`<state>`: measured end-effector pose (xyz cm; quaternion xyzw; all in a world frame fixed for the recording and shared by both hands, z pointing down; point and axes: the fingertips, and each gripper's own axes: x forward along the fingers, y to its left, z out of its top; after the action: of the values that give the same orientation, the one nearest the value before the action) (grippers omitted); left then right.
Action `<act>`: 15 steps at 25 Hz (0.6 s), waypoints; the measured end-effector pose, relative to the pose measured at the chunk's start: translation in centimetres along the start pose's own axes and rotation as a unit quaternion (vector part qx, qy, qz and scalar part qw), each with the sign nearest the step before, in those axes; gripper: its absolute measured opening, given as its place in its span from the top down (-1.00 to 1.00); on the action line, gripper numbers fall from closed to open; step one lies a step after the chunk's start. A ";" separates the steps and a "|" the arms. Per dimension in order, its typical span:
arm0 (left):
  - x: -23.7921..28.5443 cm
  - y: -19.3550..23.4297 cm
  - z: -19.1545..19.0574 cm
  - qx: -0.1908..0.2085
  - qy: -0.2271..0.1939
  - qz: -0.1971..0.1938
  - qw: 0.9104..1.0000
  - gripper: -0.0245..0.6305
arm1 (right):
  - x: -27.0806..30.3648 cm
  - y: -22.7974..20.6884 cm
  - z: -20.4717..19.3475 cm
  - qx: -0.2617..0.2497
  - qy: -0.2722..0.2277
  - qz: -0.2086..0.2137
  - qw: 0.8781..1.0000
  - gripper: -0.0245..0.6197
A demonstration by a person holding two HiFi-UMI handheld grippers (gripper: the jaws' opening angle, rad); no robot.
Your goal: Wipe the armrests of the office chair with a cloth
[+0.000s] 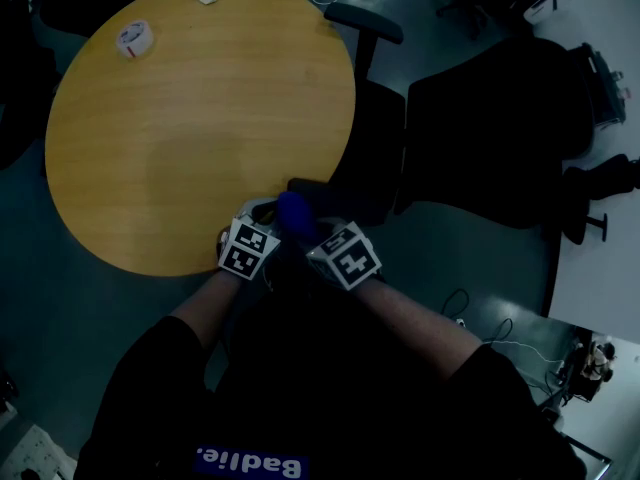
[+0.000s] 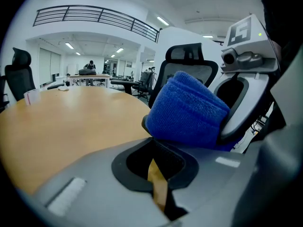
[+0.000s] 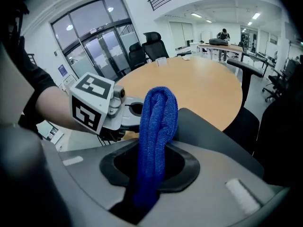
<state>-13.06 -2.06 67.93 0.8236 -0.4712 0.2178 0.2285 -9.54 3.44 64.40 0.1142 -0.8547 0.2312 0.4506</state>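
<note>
Head view: round table (image 1: 200,118), smooth yellow wood-look top, with a roll of tape (image 1: 134,38) near its far edge. The office chair (image 1: 372,138), black, is pushed against the table's right rim, with its far armrest (image 1: 365,23) well clear and its near armrest (image 1: 308,186) just ahead of both tools. The left gripper (image 1: 258,210) and right gripper (image 1: 312,230) sit side by side, close together, with the cloth (image 1: 293,214) between them at the near armrest's end. This is judged a set-up for the first wipe. Left gripper view: the jaws are drawn almost together, with a thin sliver of tabletop showing between them and nothing gripped. It is likely kept beside the work as a spare or steadying tool. The cloth is blue, a thick looped terry folded into a rounded pad, its underside at the armrest's dark edge. Contact cannot be confirmed. Right gripper view: the jaws are clenched on the cloth, which stands up from them as a narrow doubled fold. The fold is presumably kept outermost so that a soft, wide face meets the armrest, a matte dark-grey pad with rounded corners directly behind it.
</note>
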 end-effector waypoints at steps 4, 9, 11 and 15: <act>-0.6 1.0 0.0 -0.008 -0.002 0.006 1.000 0.89 | -2.5 -0.9 0.9 0.045 -0.043 0.010 0.998 0.63; -0.5 1.8 0.9 -0.004 -0.012 0.008 1.000 0.89 | -8.4 -7.0 -1.4 0.116 -0.077 -0.053 0.989 0.63; -0.5 1.9 1.1 -0.003 -0.013 0.006 1.000 0.89 | -10.6 -9.9 -3.1 0.127 -0.073 -0.093 0.985 0.63; -0.3 1.8 1.2 0.001 -0.010 -0.001 1.000 0.89 | -13.2 -15.3 -6.3 0.131 -0.043 -0.159 0.978 0.63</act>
<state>-14.59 -3.36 67.11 0.8267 -0.4722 0.2096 0.2231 8.63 -6.83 61.08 0.3163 -0.8068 0.2612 0.4252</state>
